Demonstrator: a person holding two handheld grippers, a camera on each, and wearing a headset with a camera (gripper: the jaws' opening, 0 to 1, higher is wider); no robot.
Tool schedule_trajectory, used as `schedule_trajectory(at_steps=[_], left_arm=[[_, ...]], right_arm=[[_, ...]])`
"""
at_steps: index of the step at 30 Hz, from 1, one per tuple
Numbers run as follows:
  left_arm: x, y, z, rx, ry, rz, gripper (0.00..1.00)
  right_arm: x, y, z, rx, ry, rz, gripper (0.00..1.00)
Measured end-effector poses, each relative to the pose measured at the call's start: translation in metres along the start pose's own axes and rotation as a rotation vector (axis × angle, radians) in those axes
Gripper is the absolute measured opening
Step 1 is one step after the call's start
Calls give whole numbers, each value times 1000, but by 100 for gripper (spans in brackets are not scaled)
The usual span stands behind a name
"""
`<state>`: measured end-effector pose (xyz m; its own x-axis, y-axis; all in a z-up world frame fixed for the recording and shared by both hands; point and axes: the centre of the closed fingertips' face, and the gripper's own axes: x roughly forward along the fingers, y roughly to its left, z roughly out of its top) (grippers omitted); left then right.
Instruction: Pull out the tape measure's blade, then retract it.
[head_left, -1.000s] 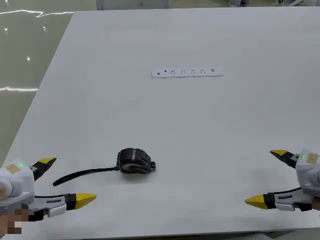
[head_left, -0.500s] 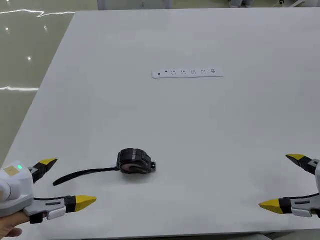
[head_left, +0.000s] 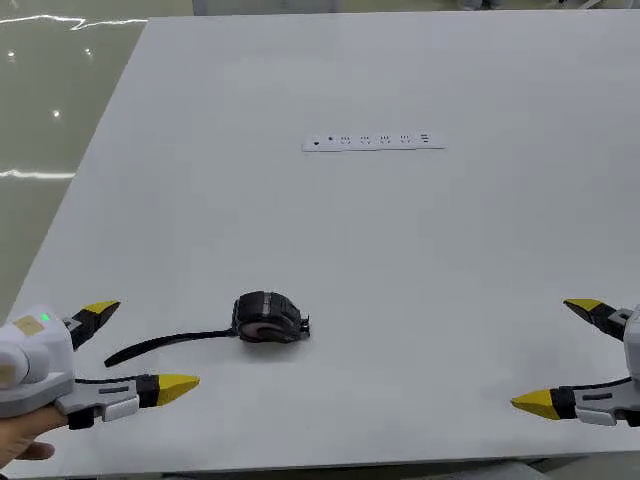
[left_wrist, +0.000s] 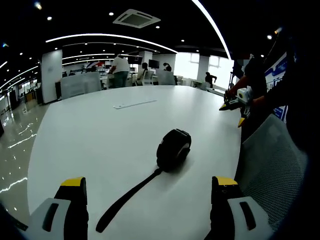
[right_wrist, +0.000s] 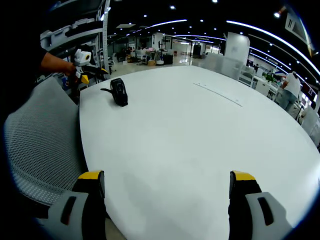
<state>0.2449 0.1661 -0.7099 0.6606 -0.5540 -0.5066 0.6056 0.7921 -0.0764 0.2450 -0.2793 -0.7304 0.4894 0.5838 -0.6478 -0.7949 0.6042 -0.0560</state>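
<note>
Tape measure (head_left: 268, 320), lower left, looks rigid, weighty (limp strap (head_left: 165, 345) trailing): clamp its case, pinch the blade tip (head_left: 306, 325). Left gripper (head_left: 148, 345) and right gripper (head_left: 548, 352) gape wide.

A wide white table (head_left: 480, 260) stands under strip ceiling lights (left_wrist: 105, 36) — glossy floor (head_left: 45, 110) beside it.

A wide white surface (head_left: 420, 260) is carrying two things in the head view. A black tape measure (head_left: 266, 319) is lying on it close to the near edge, toward the left side, and its dark strap (head_left: 165, 346) is trailing flat across the surface to the left of the case. A white power strip (head_left: 372, 141) is lying flat farther back, near the middle, well apart from the tape measure, its long side running roughly parallel to the near edge.
</note>
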Motion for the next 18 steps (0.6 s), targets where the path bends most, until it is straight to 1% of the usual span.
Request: schedule_trajectory(at_steps=[7,9,12,13,18], left_arm=[[0,0,-3,0,11,-3,100],[0,-1,-2,5,4,-6,100],[0,-2,-2,6,10,-8,100],[0,-2,-1,9,5,-8,100],[0,-2,0,12,5,-8,100]], right_arm=[[1,2,0,-2,-3,3,100],[1,3,1,-1,-7,8,100],[2,5,1,-4,-7,10,100],[2,5,2,-4,-7,11,100],[2,3,3,-2,-10,7,100]])
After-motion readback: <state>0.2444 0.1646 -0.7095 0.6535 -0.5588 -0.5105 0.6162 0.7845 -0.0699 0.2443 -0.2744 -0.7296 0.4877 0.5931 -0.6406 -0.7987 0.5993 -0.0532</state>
